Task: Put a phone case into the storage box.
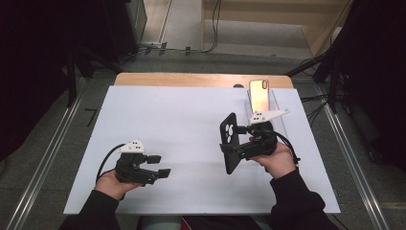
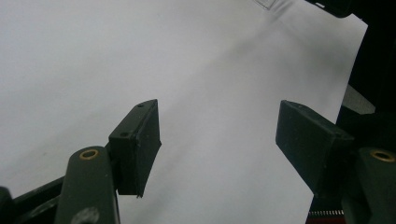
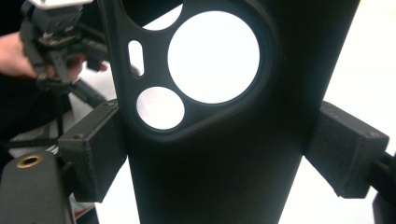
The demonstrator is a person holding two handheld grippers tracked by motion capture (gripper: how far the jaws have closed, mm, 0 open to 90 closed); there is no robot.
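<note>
Black phone case [image 1: 231, 142] held in right gripper [image 1: 242, 139], phone [image 1: 259, 95] propped just behind, left gripper [image 1: 159, 166] spread wide over bare table [image 1: 182, 115]

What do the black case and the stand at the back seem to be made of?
The case looks like soft plastic or rubber, though I cannot be sure: it is matte black, with smoothly moulded rims around its camera holes. The stand behind the phone looks like clear hard plastic, perhaps acrylic: the white table shows through it, and its edges catch light.

Grey floor [image 1: 57, 143], black curtains [image 1: 28, 57], wooden table [image 1: 191, 79], white sheet [image 1: 167, 124].
</note>
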